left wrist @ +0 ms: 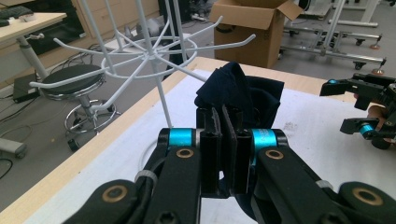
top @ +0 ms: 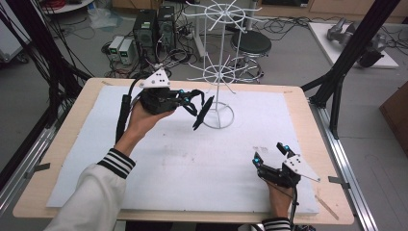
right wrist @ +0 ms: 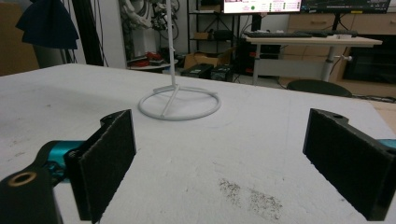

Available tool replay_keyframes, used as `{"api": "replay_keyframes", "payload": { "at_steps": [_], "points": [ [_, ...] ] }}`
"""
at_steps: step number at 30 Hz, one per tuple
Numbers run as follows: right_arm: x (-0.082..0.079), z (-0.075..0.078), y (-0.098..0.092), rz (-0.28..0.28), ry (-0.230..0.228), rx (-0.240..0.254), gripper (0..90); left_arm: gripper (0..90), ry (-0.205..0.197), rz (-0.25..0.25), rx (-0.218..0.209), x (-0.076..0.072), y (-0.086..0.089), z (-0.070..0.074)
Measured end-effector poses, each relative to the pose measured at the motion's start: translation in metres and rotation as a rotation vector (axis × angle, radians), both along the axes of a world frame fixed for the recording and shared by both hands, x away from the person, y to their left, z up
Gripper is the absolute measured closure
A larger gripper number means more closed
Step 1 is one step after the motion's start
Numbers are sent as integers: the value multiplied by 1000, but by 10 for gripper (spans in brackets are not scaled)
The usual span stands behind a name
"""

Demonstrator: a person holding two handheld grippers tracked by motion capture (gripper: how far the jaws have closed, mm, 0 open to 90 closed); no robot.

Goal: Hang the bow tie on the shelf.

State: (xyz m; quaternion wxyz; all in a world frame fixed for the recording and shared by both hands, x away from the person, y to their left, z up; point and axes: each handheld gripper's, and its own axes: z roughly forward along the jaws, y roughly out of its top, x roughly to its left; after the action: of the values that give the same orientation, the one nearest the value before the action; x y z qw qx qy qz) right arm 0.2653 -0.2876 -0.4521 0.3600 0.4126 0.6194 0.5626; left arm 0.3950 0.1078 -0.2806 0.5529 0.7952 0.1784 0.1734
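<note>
High view, right gripper: right gripper (top: 271,154) sits low in the lower right of the frame, on the white foam surface (top: 192,163), jaws spread wide with nothing between them; it looks parked out of the way while the other hand works.
Right gripper view, jaws: the two black pads stand far apart at the left and right edges, bare surface between them, the ring foot of the rack beyond at centre.
High view, left gripper: left gripper (top: 204,109) is held up off the surface in the upper middle of the frame, pointing at the rack.
Left gripper view, grip: jaws are clamped tight on a dark navy cloth (left wrist: 243,93), which bunches up above the pads and hangs below them.
Cloth, place: pinched in the left gripper, in the air, just beside the rack's pole, touching no hook that I can tell.
Rack: white wire hanging rack (top: 219,72) stands upright at the far middle of the surface, its lower ring of hooks level with the cloth.
Likely reason: the cloth seems carried high so it can be hung over a hook.
</note>
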Motion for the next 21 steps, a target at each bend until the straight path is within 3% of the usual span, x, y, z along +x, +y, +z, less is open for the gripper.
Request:
{"api": "replay_keyframes", "payload": {
  "at_steps": [12,21],
  "points": [
    [0,0,0,0,3,5,85,859,-5,-9,3,4,-16,3],
    [0,0,0,0,1,7,84,859,9,17,-8,16,-22,4]
  ]
}}
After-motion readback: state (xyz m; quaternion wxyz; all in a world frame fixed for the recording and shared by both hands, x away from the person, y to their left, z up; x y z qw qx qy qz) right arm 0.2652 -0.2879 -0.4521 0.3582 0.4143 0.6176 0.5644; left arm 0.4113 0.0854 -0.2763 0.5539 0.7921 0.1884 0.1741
